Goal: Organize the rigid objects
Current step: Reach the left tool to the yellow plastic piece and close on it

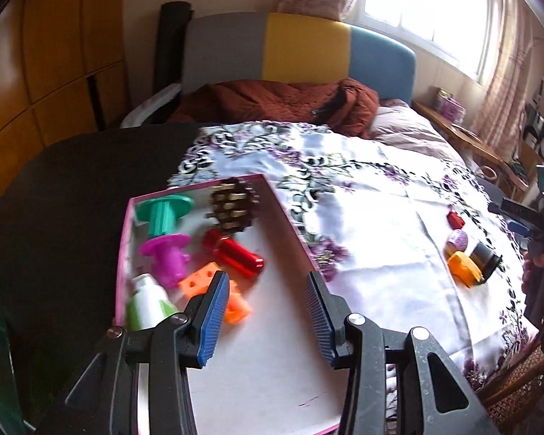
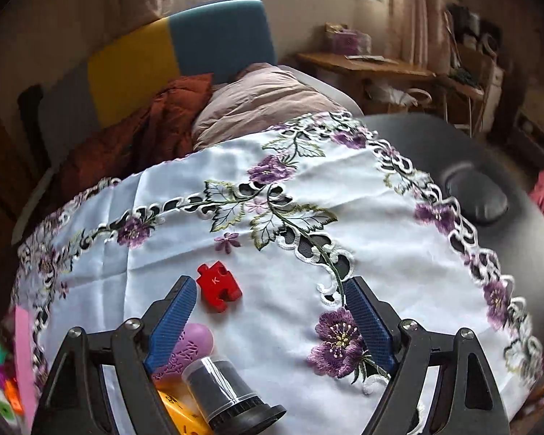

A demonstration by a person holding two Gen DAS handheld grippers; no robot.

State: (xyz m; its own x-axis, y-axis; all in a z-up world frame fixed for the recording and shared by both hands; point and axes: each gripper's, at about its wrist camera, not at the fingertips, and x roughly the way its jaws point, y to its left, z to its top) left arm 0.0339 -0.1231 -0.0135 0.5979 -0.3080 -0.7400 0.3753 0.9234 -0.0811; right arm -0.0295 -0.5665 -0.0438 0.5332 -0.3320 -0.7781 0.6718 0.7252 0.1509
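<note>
My left gripper [image 1: 268, 284] is open and empty above a pink-rimmed box [image 1: 293, 224]. In the box lie a pine cone [image 1: 233, 204], a red cylinder [image 1: 234, 252], a teal spool [image 1: 163, 214], a magenta spool [image 1: 167, 255], an orange block [image 1: 208, 282] and a white-green bottle [image 1: 147, 302]. My right gripper [image 2: 268, 290] is open and empty over the floral cloth [image 2: 344, 217]. A red puzzle piece [image 2: 218, 285] lies just inside its left finger. A purple egg-shaped piece [image 2: 194, 344], a black cylinder [image 2: 225, 388] and a yellow-orange block [image 2: 179, 413] lie beneath it.
The same loose pieces show at the far right of the left wrist view: the red piece [image 1: 455, 220], the purple piece [image 1: 457, 240], the black cylinder [image 1: 486, 257] and the orange block [image 1: 464, 268]. A dark table [image 2: 507, 181] lies under the cloth. A bed with bedding [image 1: 290, 103] stands behind.
</note>
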